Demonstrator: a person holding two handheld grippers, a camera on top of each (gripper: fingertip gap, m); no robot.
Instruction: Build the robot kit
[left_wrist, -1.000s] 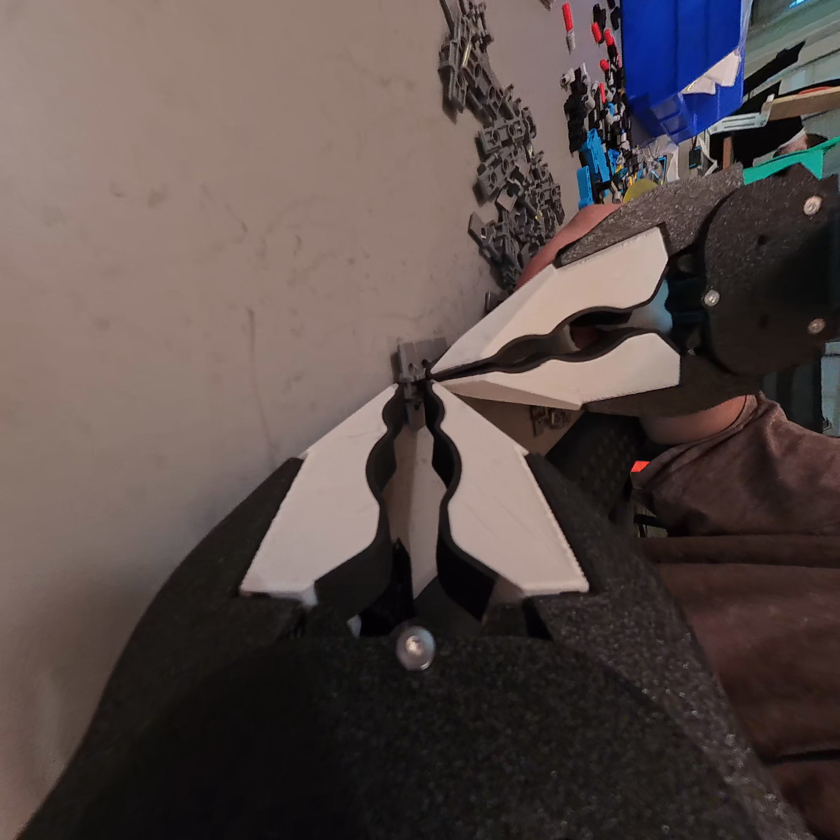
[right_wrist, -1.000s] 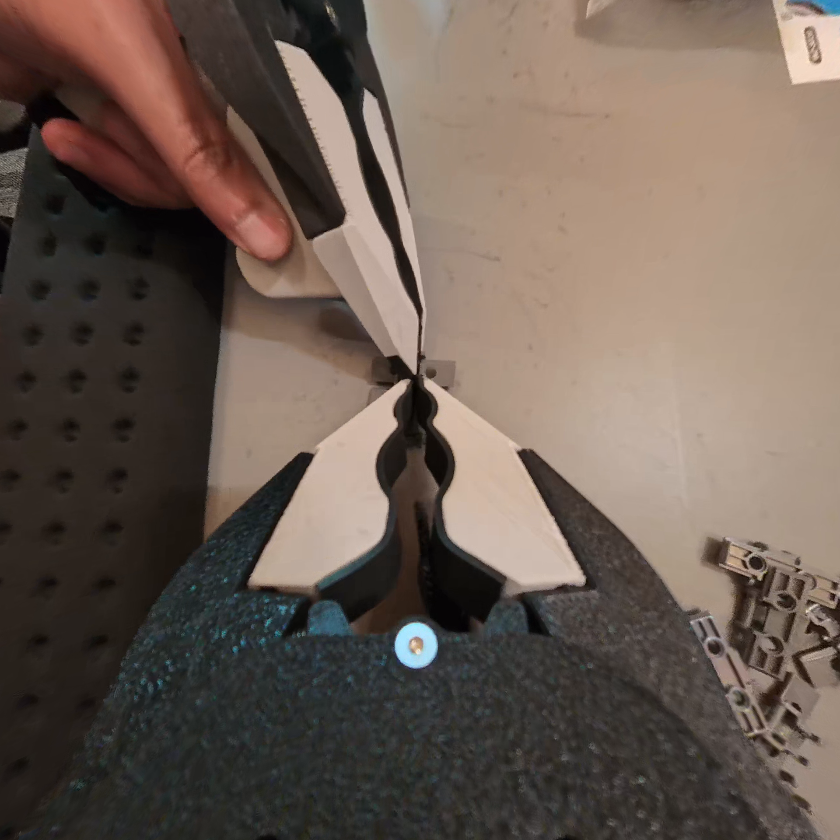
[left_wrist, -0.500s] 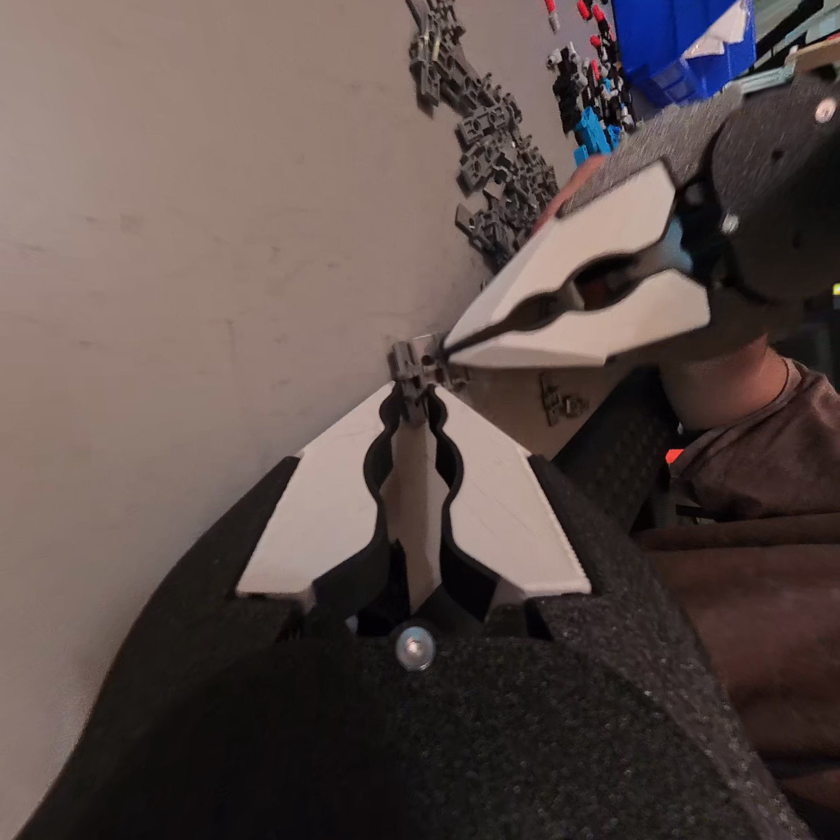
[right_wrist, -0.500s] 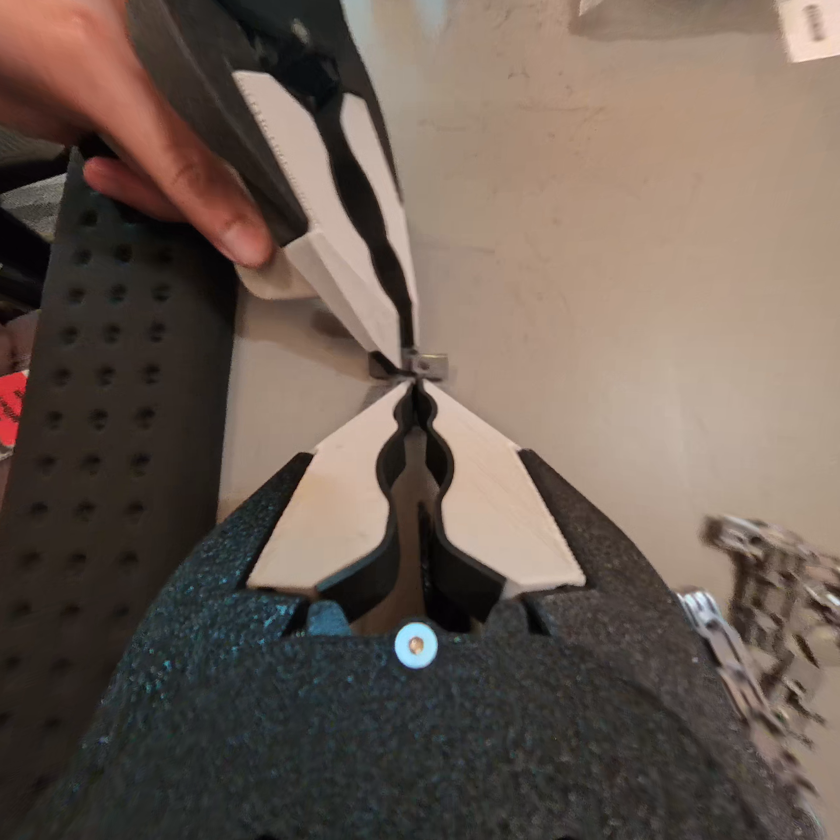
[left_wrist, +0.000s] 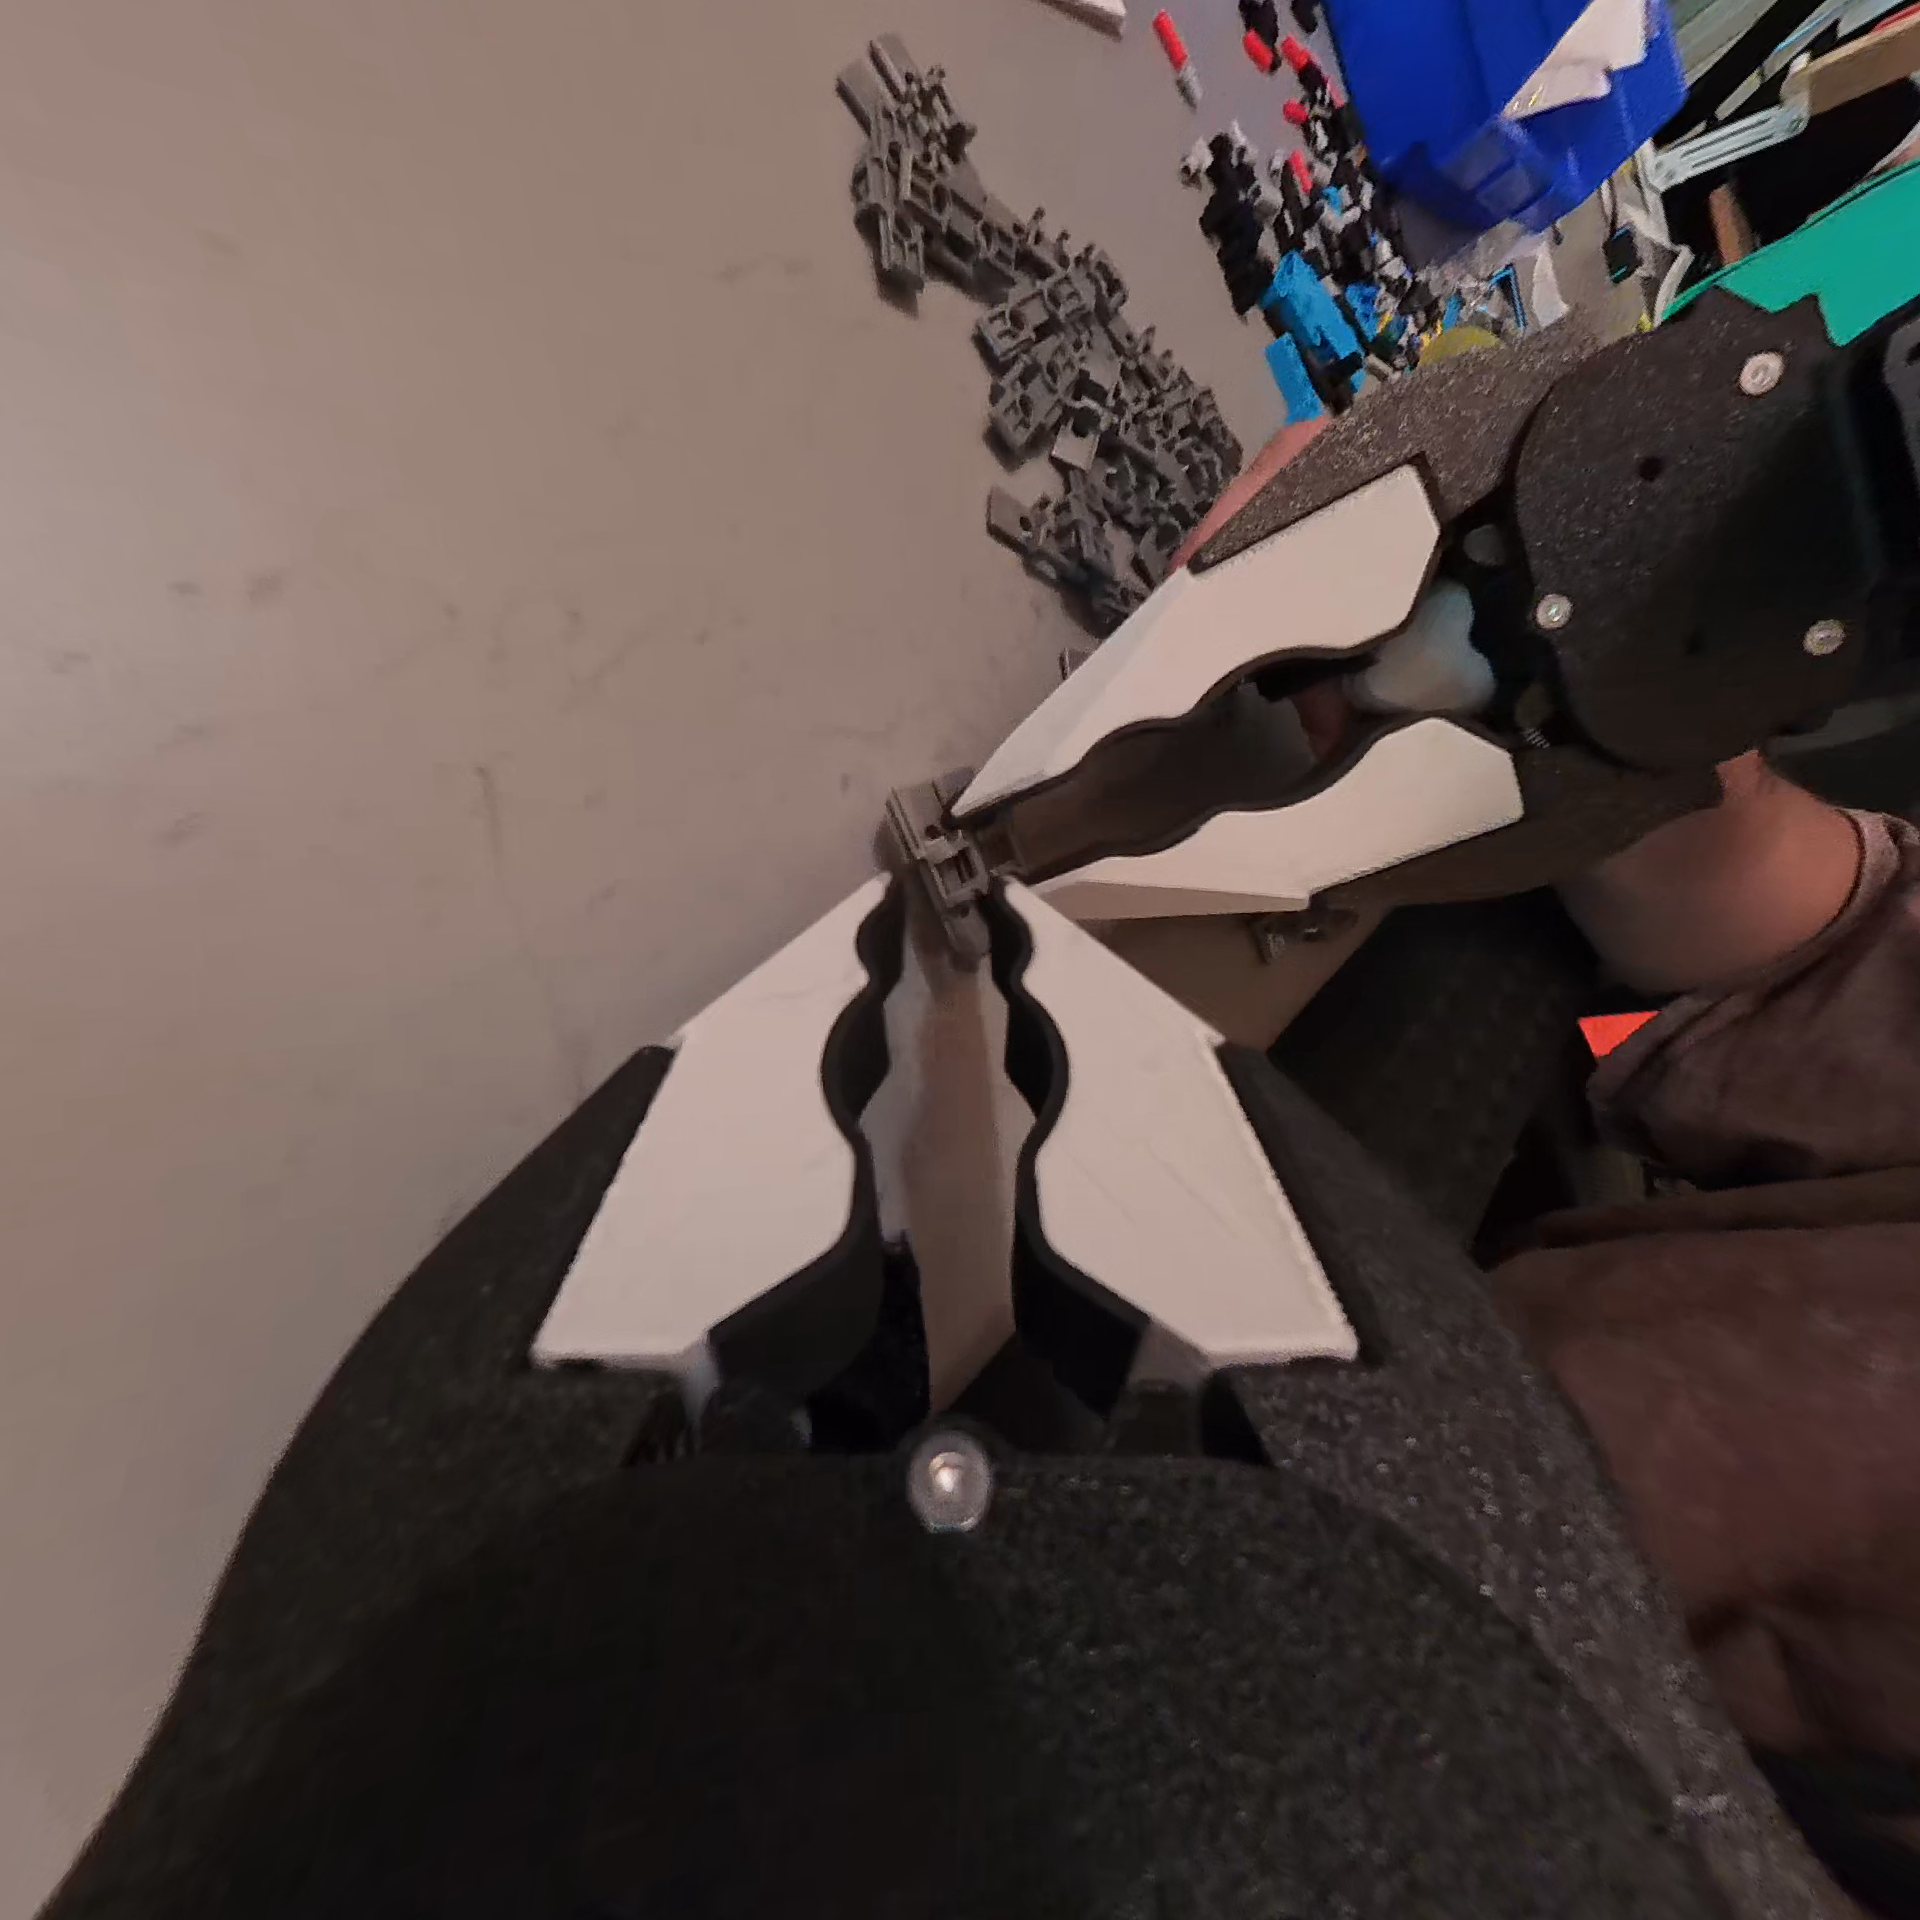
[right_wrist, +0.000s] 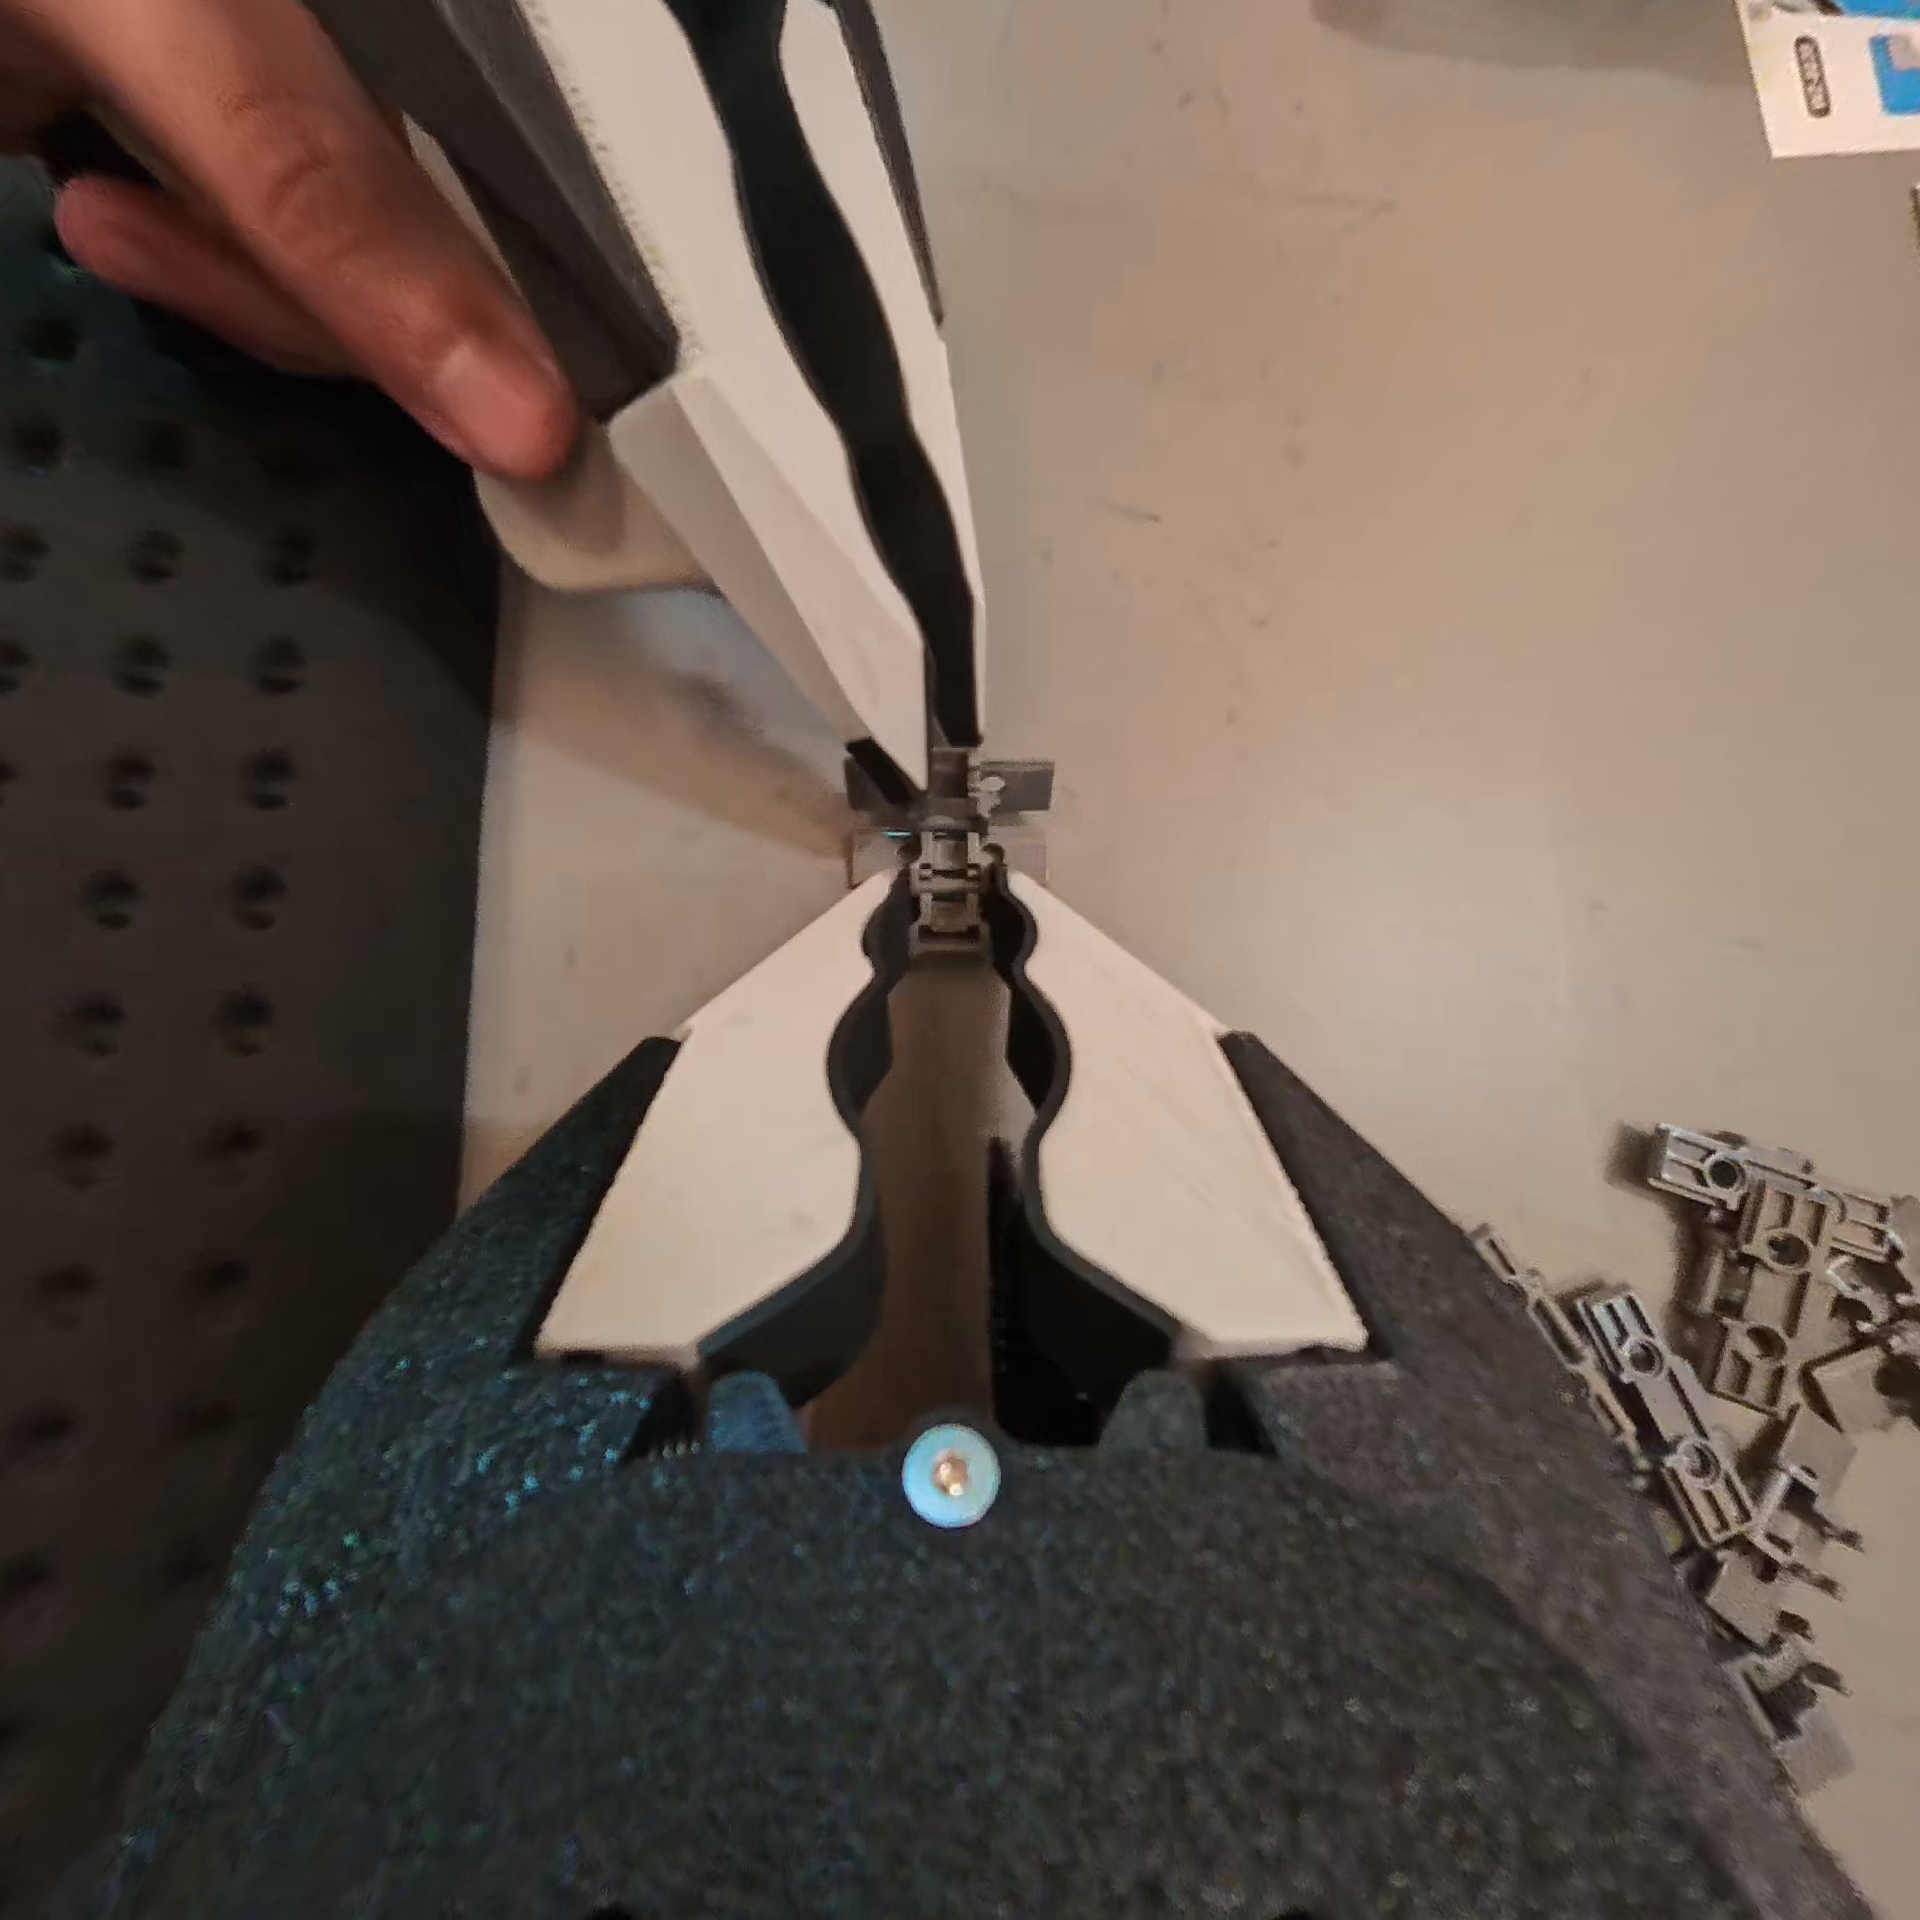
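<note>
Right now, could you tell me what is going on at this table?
A person holds a gripper in each hand, and both meet tip to tip over the beige table. The left gripper and the right gripper are each shut on a small grey plastic piece; whether it is one part or two joined is unclear. A pile of similar grey pieces lies nearby.

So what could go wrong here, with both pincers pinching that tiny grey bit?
The small grey part is held only at the fingertips of the left gripper and right gripper, so it could slip or twist out. If dropped, it might be lost among the similar grey pieces on the table.
</note>
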